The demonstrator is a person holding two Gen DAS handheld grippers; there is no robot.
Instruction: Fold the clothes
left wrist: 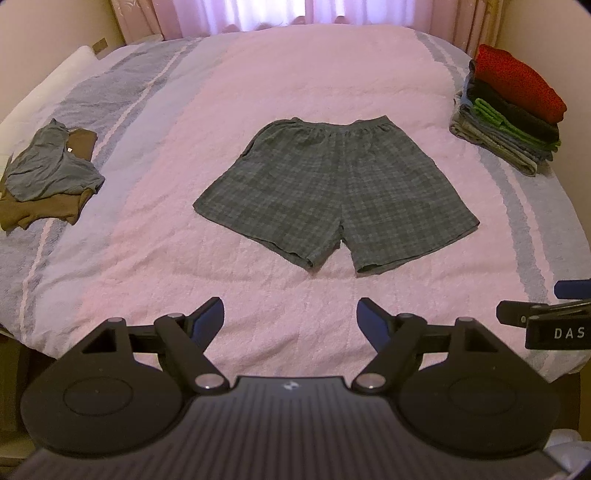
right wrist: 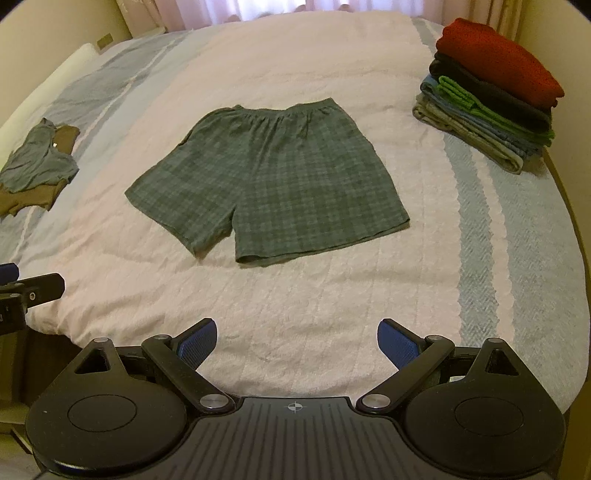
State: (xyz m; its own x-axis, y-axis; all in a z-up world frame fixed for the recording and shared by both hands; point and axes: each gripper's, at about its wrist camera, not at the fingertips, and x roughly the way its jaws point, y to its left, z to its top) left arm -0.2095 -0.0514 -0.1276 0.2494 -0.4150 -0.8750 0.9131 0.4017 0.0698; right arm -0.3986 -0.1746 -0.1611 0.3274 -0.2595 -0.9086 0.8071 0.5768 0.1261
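Plaid shorts [left wrist: 332,192] spread flat at the centre of the bed [left wrist: 258,74], waistband toward twelve o'clock near the curtains [left wrist: 258,14], both leg openings toward six o'clock, the fabric smooth and unfolded. On a pink cover with blue-grey stripes down either side. At nine o'clock from the shorts, well apart, a loose heap of unfolded clothes [left wrist: 48,173]: a blue-grey top crumpled over a brown one. At about two o'clock, near the bed's edge, a neat stack of folded clothes [left wrist: 513,110], red piece on top, then dark, green and blue-grey layers beneath. A white pillow [left wrist: 44,85] along the far side at ten o'clock. Left gripper [left wrist: 290,319] at six o'clock below the shorts, jaws spread wide, nothing between the blue pads, only bare cover beneath, not touching the shorts. Right gripper [right wrist: 296,341] likewise at six o'clock in its own view, jaws spread wide and empty, clear of the shorts. Each seen at the other's edge: right one at three o'clock in the left wrist view, left one at nine o'clock in the right wrist view.
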